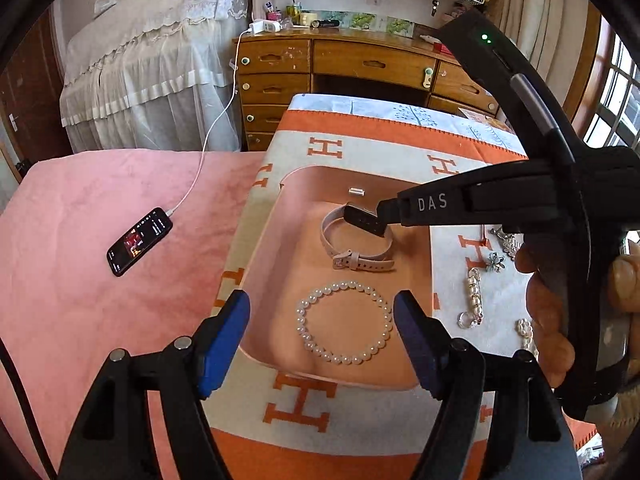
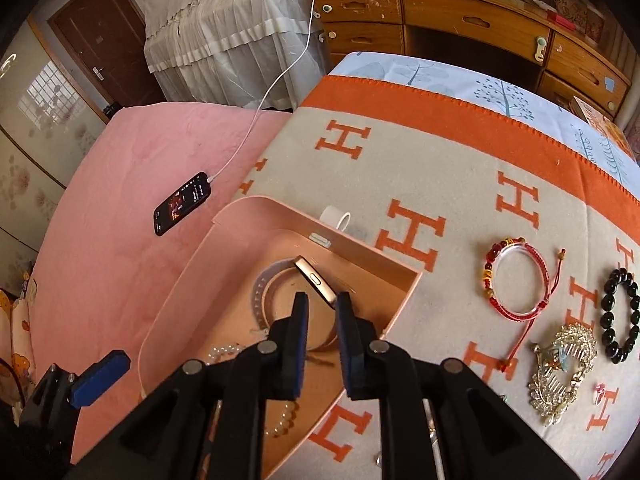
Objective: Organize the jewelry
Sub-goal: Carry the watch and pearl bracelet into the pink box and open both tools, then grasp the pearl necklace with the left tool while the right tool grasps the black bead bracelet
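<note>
- Your right hand-held gripper [image 2: 322, 304] reaches into the pink tray [image 1: 260, 264], fingers narrowly parted around the watch [image 1: 356, 240].
- Your left hand-held gripper [image 1: 322, 312] hangs spread wide, pearl bracelet [image 1: 344, 322] at 12 o'clock between its fingers.

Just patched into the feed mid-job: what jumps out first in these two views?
The pink tray on the orange H-pattern blanket draws the eye: a pearl bracelet lies near its front, a pale-strapped watch behind it. The right gripper sits at the watch's face, fingers slightly apart; the left gripper hangs open over the pearls. Right of the tray, a red cord bracelet, black bead bracelet and gold hair comb wait.
</note>
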`<act>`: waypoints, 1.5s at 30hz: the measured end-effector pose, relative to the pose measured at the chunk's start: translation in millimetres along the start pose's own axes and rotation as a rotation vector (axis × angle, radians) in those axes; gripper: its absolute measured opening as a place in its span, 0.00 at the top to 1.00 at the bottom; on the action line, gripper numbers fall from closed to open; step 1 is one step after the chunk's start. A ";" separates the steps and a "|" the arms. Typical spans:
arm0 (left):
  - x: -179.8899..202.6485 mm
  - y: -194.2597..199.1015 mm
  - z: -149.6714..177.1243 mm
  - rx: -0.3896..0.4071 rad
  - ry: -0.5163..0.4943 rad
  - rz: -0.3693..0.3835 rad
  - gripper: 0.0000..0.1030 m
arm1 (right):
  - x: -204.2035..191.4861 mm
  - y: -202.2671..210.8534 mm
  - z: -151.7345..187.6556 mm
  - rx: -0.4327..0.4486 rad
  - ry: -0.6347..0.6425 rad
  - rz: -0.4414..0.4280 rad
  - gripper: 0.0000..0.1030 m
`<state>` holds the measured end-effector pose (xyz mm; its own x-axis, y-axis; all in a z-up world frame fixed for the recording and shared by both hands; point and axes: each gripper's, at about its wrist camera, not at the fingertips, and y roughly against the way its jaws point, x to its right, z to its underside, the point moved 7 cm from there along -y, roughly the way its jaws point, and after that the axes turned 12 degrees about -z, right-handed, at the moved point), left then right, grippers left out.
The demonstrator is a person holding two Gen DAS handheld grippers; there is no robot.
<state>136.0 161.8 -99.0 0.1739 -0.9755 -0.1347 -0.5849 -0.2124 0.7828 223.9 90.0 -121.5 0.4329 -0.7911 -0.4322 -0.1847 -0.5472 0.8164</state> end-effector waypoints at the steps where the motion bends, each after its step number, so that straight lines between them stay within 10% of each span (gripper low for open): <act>1: 0.8 3.4 -0.6 0.007 -0.001 -0.003 0.30 | -0.1 3.9 0.3 0.006 0.002 -0.008 0.86; 21: 60.8 78.0 -5.3 0.108 -0.046 0.081 0.23 | 46.9 171.0 94.8 0.171 -0.011 -0.023 0.86; 27: 96.0 93.7 -2.6 0.133 -0.117 0.112 0.19 | 65.1 207.5 113.3 0.235 -0.028 0.025 0.60; 37: 188.1 48.1 46.3 -0.066 -0.329 0.264 0.19 | 110.6 221.1 123.8 0.245 -0.073 0.029 0.60; 45: 216.4 14.5 64.5 -0.154 -0.382 0.232 0.19 | 179.6 217.5 113.7 0.247 -0.165 0.059 0.60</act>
<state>114.0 -56.0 -156.0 -0.2687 -0.9535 -0.1366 -0.4443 -0.0031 0.8958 161.2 -202.1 -65.1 0.2698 -0.8461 -0.4596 -0.4233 -0.5330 0.7327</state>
